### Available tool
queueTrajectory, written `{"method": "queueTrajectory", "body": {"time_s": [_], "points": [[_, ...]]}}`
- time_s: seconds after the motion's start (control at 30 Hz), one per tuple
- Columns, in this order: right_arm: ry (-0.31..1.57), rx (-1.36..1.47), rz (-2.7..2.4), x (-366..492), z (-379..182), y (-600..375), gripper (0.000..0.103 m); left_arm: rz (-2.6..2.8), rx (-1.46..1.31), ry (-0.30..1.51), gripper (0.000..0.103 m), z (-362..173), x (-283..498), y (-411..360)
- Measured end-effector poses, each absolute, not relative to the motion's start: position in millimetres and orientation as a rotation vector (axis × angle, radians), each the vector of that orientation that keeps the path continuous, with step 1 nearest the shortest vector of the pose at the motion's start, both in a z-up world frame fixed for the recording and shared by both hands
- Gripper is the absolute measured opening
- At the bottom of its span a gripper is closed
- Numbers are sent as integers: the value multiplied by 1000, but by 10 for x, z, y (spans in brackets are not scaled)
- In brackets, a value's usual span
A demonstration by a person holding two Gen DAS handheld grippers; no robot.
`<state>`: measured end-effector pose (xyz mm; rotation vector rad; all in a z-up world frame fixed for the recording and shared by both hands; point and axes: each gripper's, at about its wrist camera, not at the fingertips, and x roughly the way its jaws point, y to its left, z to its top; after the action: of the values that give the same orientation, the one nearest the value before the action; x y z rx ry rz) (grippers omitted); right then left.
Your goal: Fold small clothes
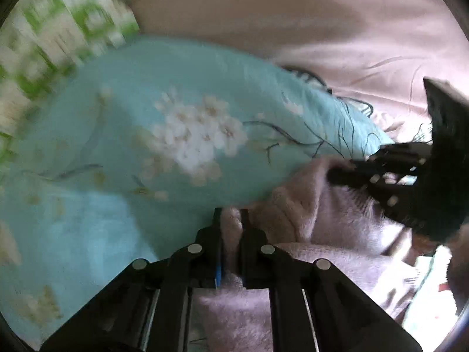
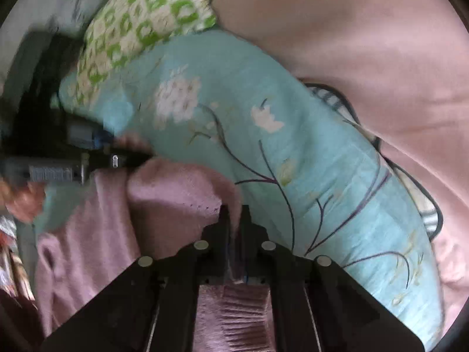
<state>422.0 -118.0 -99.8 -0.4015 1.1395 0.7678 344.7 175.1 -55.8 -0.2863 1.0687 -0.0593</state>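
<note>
Pink garment (image 2: 164, 193), frame centre: both grippers' jaws clamped on its edge. Risk: thin pinch slips, fold sags onto blue pillow (image 2: 263, 135).

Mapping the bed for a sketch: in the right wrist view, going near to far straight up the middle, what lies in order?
Right tongs → pink garment → teal floral quilt → green patterned pillow.

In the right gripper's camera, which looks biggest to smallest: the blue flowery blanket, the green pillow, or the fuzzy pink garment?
1. Blue blanket, clearly biggest.
2. Pink garment, though it lies nearest the camera and the gripper hides part of it, so its real size is unsure.
3. Green pillow, smallest and farthest away.
</note>
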Motion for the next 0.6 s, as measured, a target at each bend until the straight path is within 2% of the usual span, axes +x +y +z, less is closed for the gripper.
{"method": "queueTrajectory", "body": {"time_s": [0.1, 0.17, 0.3, 0.37, 0.4, 0.43, 0.47, 0.5, 0.6], "points": [[1023, -313, 721, 4226, -745, -1341, 6, 7, -320, 958, 6, -344, 3242, 1811], [1005, -235, 672, 4299, -732, -1389, 6, 72, -309, 981, 6, -431, 3295, 1840], [1089, -243, 578, 4418, -1092, -1234, 7, 117, -240, 1057, 8, -692, 3483, 1758], [1090, -175, 557, 4438, -1064, -1261, 8, 90, -285, 1076, 17, -660, 3469, 1816], [1089, -140, 549, 4430, -1010, -1281, 16, 89, -303, 1070, 26, -605, 3421, 1854], [1083, -121, 533, 4404, -941, -1332, 22, 90, -314, 1061, 44, -553, 3352, 1890], [1075, -105, 516, 4358, -848, -1385, 37, 94, -322, 1051, 54, -500, 3261, 1923], [1053, -79, 509, 4277, -731, -1461, 47, 102, -326, 1039, 62, -451, 3133, 1954], [1008, 14, 502, 3986, -464, -1710, 50, 90, -356, 1048, 62, -411, 2736, 1949]]}}
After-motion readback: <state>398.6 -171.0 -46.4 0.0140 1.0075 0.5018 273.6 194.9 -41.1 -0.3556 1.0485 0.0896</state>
